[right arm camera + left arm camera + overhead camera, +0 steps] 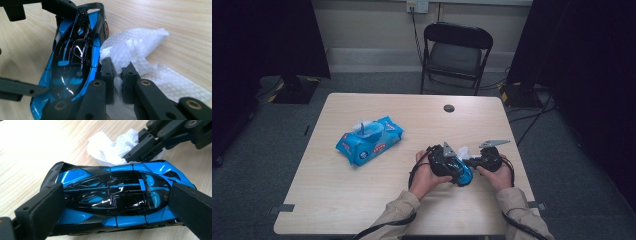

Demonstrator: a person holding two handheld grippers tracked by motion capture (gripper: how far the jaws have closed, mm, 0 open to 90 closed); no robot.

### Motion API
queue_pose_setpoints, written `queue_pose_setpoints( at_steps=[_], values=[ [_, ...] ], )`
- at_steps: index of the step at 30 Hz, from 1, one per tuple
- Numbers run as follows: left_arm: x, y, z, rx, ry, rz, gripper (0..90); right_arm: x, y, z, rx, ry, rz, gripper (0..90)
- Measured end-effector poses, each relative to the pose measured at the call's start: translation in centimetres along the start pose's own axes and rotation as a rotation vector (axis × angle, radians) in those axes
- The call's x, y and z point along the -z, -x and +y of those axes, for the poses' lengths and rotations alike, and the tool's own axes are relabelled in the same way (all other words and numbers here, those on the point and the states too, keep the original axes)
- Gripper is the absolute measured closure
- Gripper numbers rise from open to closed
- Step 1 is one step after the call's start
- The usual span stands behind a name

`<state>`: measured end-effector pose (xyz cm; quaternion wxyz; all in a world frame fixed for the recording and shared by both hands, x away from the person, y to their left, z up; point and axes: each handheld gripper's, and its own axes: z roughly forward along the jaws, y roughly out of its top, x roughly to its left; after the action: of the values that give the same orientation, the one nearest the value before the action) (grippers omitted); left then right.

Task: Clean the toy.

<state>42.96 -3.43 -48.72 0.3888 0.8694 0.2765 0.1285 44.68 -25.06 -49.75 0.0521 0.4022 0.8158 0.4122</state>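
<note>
From above, the table (362, 200) carries a blue wipes pack (369, 140) well off to the left of both grippers, a white sheet poking out of its top. A folding chair (455, 55) stands beyond the far edge. Both forearms come in from the bottom, hands (426, 176) close together at the right side of the table; the left gripper (447, 162) and right gripper (479, 159) meet over the toy car (463, 175).

Left gripper view: the car (117, 197) lies lengthwise between the jaws, one pad on its tail, the other on its nose, clamped. Just past the car's far side sits the wipe (110, 147), and the right gripper (143, 151) reaches in from the upper right, pinching it.

Right gripper view: the jaws are pressed together on the wipe (135, 47), which bunches up between the pads and spreads out to their right. The car (75, 62) runs alongside, touching the left jaw, with the left gripper's pads at its two ends.
</note>
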Motion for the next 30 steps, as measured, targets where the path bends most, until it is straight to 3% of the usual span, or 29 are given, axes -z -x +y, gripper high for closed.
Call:
queue_pose_setpoints(
  at_steps=[15,30],
  values=[
    [0.0,0.0,0.0,0.0,-0.003,-0.001,0.4,1.2,0.0,-1.0,0.019,0.0,-0.003,83.2],
    [0.0,0.0,0.1,-0.001,-0.006,0.001,0.4,2.7,-0.2,-1.8,0.04,-0.037,-0.015,83.2]
  ],
)
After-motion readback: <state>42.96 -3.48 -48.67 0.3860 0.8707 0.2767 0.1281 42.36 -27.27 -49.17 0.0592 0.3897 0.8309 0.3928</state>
